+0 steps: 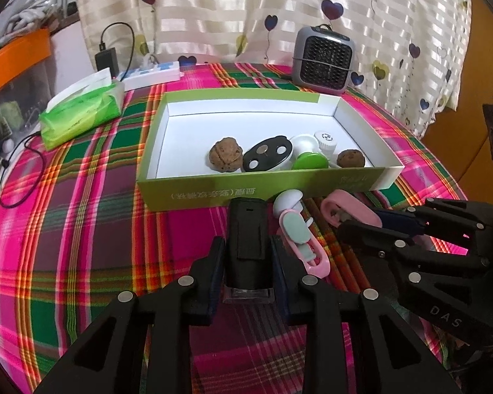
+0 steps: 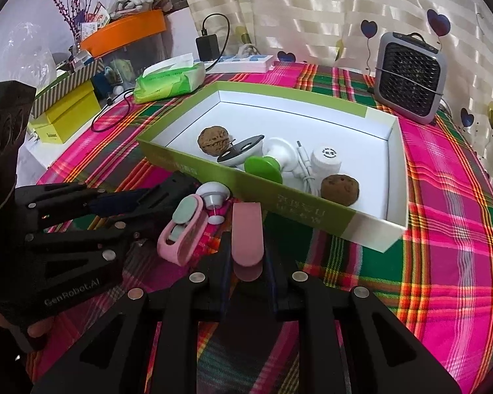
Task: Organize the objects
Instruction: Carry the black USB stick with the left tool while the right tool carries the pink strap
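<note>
A green-sided box (image 1: 213, 193) (image 2: 374, 226) with a white inside holds two walnuts (image 1: 225, 158) (image 2: 340, 188), a black disc (image 1: 268, 157), a green-and-white suction piece (image 1: 309, 161) (image 2: 263, 165) and a white cap (image 1: 325, 141) (image 2: 325, 159). My left gripper (image 1: 248, 249) is shut on a black rectangular device (image 1: 248, 239) in front of the box. My right gripper (image 2: 248, 252) (image 1: 374, 226) is shut on a pink clip-like case (image 2: 246, 239) (image 1: 348, 210). Between them a pink and mint gadget (image 1: 299, 239) (image 2: 182, 229) lies on the cloth.
A plaid tablecloth (image 1: 82, 229) covers the table. A grey mini heater (image 1: 325, 60) (image 2: 410, 75) stands behind the box. A green tissue pack (image 1: 82, 115) (image 2: 169, 80), a power strip (image 1: 151, 74) and cables lie at the back left. Boxes and clutter stand off the left edge (image 2: 65, 111).
</note>
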Demonstrator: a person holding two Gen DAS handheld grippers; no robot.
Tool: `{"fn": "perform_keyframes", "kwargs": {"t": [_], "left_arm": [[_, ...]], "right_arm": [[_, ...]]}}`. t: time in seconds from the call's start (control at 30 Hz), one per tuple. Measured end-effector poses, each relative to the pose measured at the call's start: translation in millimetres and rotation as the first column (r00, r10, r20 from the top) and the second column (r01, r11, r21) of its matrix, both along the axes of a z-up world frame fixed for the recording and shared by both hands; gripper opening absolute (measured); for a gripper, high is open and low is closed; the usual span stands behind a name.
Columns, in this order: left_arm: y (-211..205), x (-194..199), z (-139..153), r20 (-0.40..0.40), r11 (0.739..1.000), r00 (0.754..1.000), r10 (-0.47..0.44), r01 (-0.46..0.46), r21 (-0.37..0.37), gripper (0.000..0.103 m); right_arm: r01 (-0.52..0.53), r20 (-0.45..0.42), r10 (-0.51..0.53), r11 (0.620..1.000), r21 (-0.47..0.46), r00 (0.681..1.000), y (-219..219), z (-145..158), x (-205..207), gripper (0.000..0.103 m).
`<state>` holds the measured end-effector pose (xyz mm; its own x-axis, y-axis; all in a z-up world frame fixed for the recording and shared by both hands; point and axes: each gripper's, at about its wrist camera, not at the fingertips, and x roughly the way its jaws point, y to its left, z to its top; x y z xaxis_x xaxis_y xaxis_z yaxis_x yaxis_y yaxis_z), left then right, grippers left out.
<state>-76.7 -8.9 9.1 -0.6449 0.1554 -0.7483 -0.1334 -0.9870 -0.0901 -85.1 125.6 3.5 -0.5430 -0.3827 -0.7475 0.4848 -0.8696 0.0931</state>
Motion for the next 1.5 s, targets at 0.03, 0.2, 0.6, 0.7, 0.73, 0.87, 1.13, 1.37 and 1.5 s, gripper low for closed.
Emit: {"fn": "perform_keyframes", "kwargs": {"t": [0.03, 0.2, 0.6, 0.7, 0.73, 0.87, 1.13, 1.37, 1.5], "left_arm": [[0, 2, 1, -0.005, 1.000, 1.000, 0.002, -0.002, 0.004, 0.025], [0, 13, 7, -0.028, 1.000, 0.999, 0.017, -0.016, 0.023, 0.025], [12, 41, 32, -0.105, 0.998, 0.994, 0.020, -0.014, 0.055, 0.025], [14, 45, 37, -0.120, 0.998, 0.993, 0.016, -0.009, 0.059, 0.025], [15, 46, 38, -0.124, 0.998, 0.992, 0.014, -0.007, 0.059, 0.025], [17, 47, 40, -0.132, 0.998, 0.991, 0.007, 0.001, 0.058, 0.025], [19, 47, 40, -0.132, 0.998, 0.991, 0.004, 0.004, 0.059, 0.025], [23, 46, 40, -0.134, 0.998, 0.991, -0.001, 0.009, 0.059, 0.025], [23, 46, 40, -0.134, 0.998, 0.991, 0.000, 0.008, 0.057, 0.025]], "right_arm": [[0.001, -0.005, -0.001, 1.000, -0.002, 1.000, 2, 1, 3, 0.019], [0.001, -0.025, -0.001, 1.000, -0.016, 1.000, 6, 7, 14, 0.019], [0.008, -0.113, -0.011, 1.000, -0.024, 0.994, 9, 30, 45, 0.019], [0.009, -0.130, -0.013, 1.000, -0.026, 0.991, 10, 35, 49, 0.019], [0.010, -0.135, -0.013, 1.000, -0.025, 0.991, 10, 36, 50, 0.019], [0.010, -0.144, -0.013, 1.000, -0.026, 0.989, 10, 37, 50, 0.019], [0.010, -0.145, -0.014, 1.000, -0.028, 0.989, 10, 37, 50, 0.019], [0.009, -0.147, -0.013, 1.000, -0.030, 0.989, 9, 38, 49, 0.019], [0.009, -0.148, -0.013, 1.000, -0.030, 0.989, 9, 38, 50, 0.019]]}}
